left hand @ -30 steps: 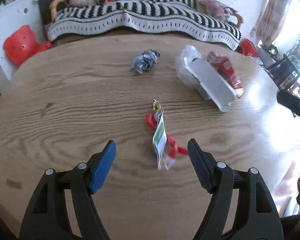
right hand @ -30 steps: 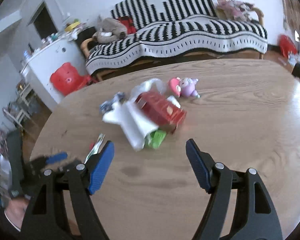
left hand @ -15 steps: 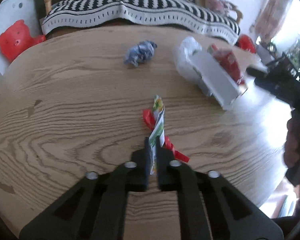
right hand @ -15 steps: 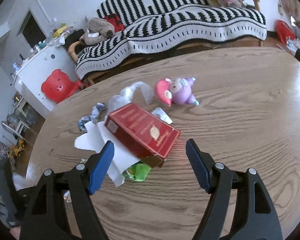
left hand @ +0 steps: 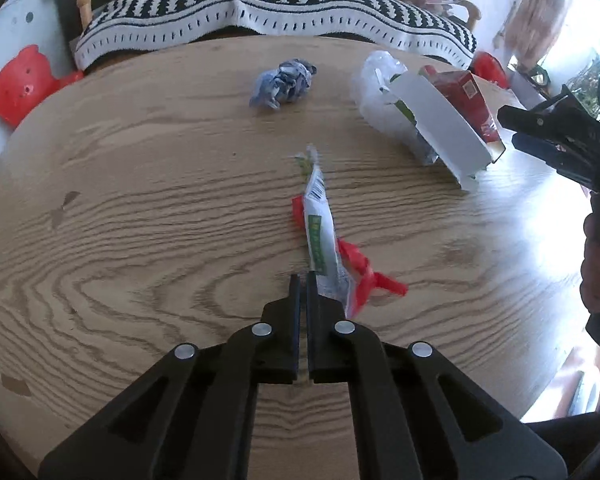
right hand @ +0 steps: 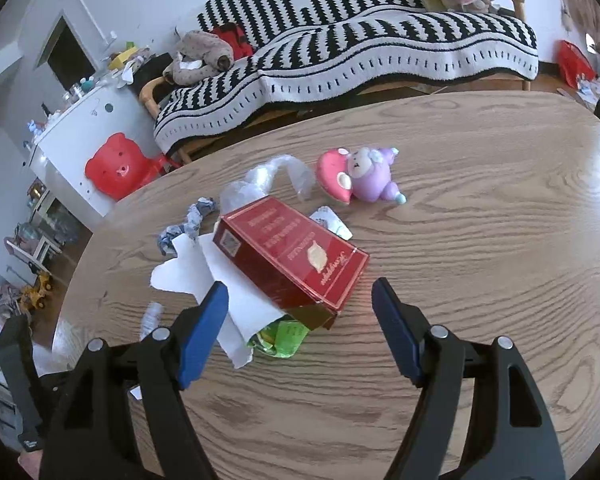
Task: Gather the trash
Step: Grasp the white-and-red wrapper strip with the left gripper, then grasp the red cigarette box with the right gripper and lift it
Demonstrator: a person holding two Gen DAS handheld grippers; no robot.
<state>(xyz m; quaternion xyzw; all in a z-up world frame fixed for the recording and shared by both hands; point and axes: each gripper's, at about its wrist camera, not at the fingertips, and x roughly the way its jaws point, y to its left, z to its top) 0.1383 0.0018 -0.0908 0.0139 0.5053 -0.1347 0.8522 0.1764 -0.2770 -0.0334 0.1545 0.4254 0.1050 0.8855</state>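
The left gripper (left hand: 303,280) is pressed closed, apparently pinching the near end of a white-and-green wrapper (left hand: 319,224) that lies on the wooden table (left hand: 140,200) over a red scrap (left hand: 364,268); its print is too blurred to read. The right gripper (right hand: 300,312) is spread wide and empty before a red carton (right hand: 292,252) with illegible gold lettering.

The left wrist camera sits close above the oval wooden table (left hand: 140,208), facing along its fingers toward the black-and-white striped sofa (left hand: 300,4). The right wrist camera views the same table (right hand: 500,208) and sofa (right hand: 360,44) from further right. Both views share the red cardboard box (left hand: 466,98) (right hand: 292,252).
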